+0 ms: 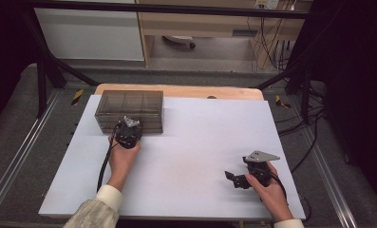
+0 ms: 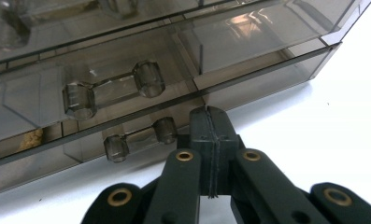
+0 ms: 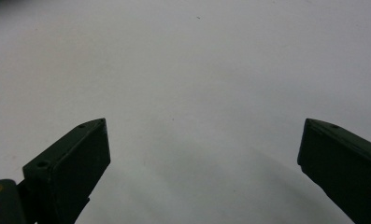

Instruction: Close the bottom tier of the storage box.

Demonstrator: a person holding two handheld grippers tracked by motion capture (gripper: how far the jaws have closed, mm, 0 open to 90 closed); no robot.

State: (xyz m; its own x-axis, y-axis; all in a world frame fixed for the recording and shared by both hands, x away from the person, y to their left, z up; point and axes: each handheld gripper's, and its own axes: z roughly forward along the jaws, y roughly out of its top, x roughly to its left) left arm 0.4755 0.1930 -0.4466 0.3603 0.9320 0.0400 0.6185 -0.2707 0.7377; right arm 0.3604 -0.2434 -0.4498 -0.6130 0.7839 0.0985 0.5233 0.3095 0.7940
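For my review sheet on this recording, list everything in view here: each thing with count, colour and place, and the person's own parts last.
Drawer box: one, smoky clear plastic, far left of the board, drawers shut.
Drawer handles: two in the left gripper view, clear, one above the other on the box front.
White board: one, covering the table.
Wooden table edge: one, light brown, behind the board.
Cables: several, black, on the floor at right.
Left gripper: one, black, jaws shut, tips beside the lower handle.
Right gripper: one, black, jaws open over bare board, near right.
Hands: two, one on each gripper.
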